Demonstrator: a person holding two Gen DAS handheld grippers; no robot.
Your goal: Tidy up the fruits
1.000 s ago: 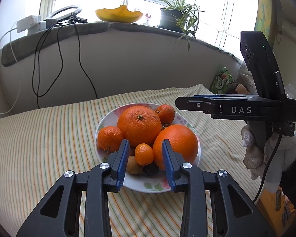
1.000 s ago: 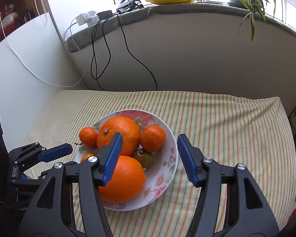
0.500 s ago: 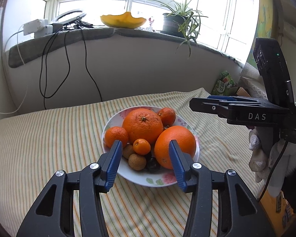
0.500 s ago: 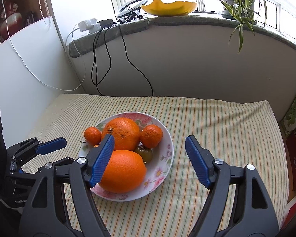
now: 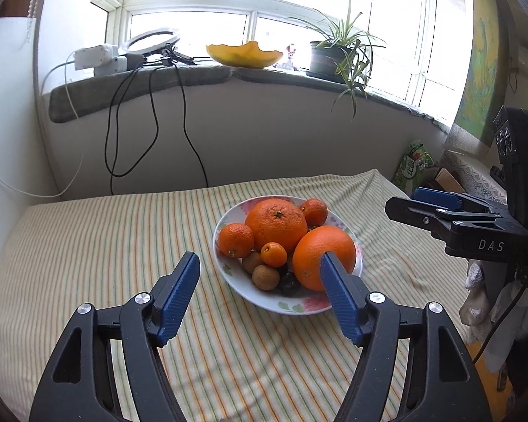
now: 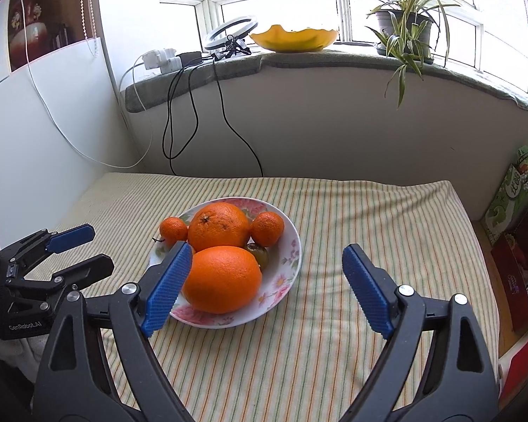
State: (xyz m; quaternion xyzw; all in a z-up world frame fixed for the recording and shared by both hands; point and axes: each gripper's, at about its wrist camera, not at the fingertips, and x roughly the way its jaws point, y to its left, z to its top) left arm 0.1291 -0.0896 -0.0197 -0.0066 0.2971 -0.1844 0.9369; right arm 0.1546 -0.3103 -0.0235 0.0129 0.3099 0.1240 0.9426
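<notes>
Bright bay window (image 6: 334, 10) above grey sill (image 6: 299, 63)

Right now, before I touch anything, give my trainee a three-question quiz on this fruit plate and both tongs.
1. True or false: the left tongs hold the small orange fruit.
2. How many big oranges lie on the floral plate?
A. one B. two C. four
3. What covers the table under the plate?

Key
1. False. Both the left tongs and the right tongs have just been opening, with nothing gripped between them.
2. B: one big orange at the back, one at the front.
3. A striped cloth.
</notes>
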